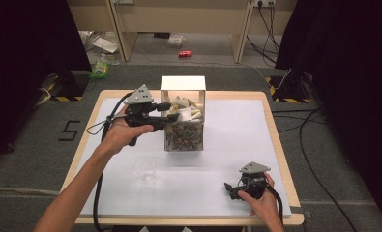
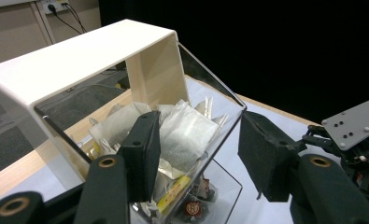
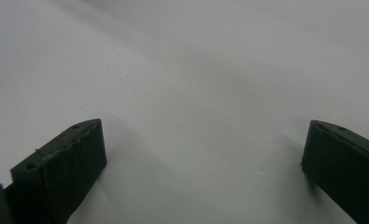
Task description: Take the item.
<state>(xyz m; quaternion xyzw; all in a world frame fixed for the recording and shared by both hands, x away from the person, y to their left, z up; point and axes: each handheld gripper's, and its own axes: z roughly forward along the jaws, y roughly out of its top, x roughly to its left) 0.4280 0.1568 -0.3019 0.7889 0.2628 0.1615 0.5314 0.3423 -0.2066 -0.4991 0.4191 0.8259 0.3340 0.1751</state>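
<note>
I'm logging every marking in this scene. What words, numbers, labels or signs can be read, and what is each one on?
"5": large dark numeral on the grey floor left of the table.
Red can on the floor behind: label too small to read.
Packets low in the clear dispenser box: a dark emblem, its text too blurred to read.
Yellow tag among the tea bags: print unreadable.

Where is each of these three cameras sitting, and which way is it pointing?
High view: above the person's side, looking forward and down at the table; forearms, left gripper and right gripper show.
Left gripper view: rides the left gripper, facing the clear box of tea bags.
Right gripper view: rides the right gripper, facing bare white tabletop.
Shared: high and left views both show the box.
</note>
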